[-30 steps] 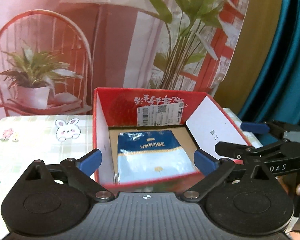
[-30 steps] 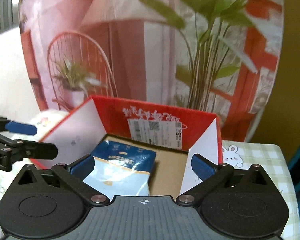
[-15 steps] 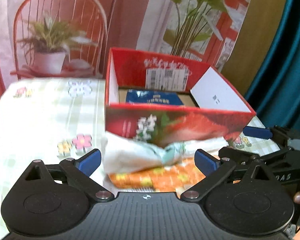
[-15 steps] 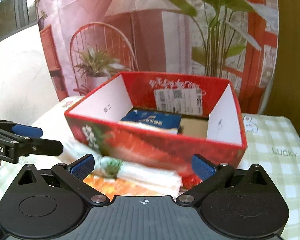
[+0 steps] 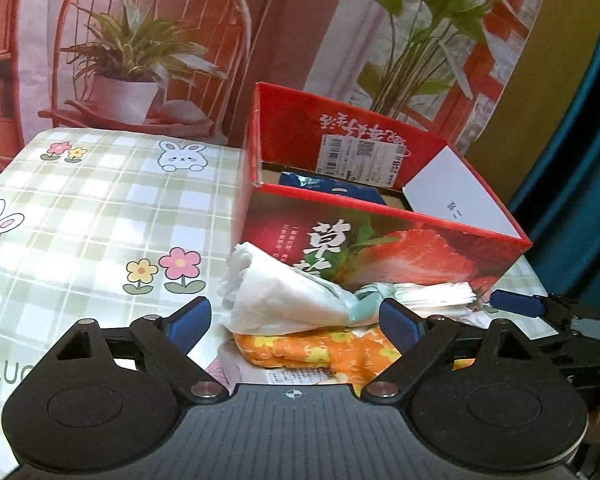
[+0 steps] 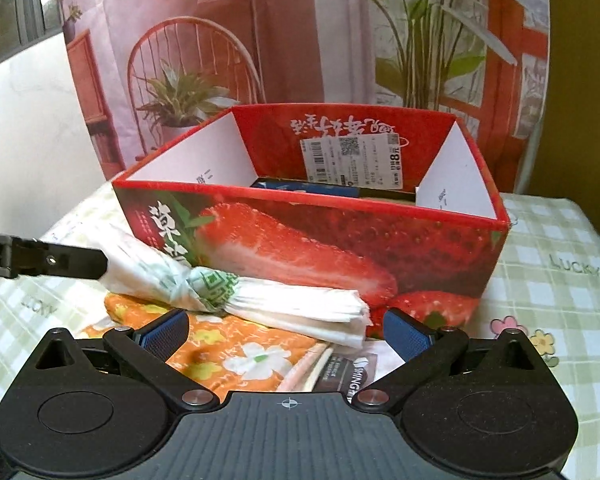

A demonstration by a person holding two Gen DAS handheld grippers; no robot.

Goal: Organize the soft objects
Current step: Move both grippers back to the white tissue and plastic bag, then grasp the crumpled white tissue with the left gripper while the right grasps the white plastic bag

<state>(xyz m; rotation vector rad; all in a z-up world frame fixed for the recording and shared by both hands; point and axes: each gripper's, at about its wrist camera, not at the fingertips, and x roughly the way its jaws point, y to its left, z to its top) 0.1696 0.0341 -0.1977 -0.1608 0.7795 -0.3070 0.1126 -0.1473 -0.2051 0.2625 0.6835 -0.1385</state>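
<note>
Left wrist view: left gripper (image 5: 294,318) jaws spread wide, holding nothing, white tissue bundle (image 5: 284,294) just ahead between them. Bundle rests on orange floral pack (image 5: 320,350). Right gripper (image 6: 286,330) jaws likewise wide, empty, over same pile. Behind, touching pile: red strawberry box (image 6: 340,248) on checked table (image 5: 100,208), blue pack (image 5: 328,186) inside.

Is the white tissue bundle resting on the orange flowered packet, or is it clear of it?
Touching. In the right wrist view the white tissue bundle lies directly across the orange flowered packet, no gap between them; the left wrist view agrees.
</note>
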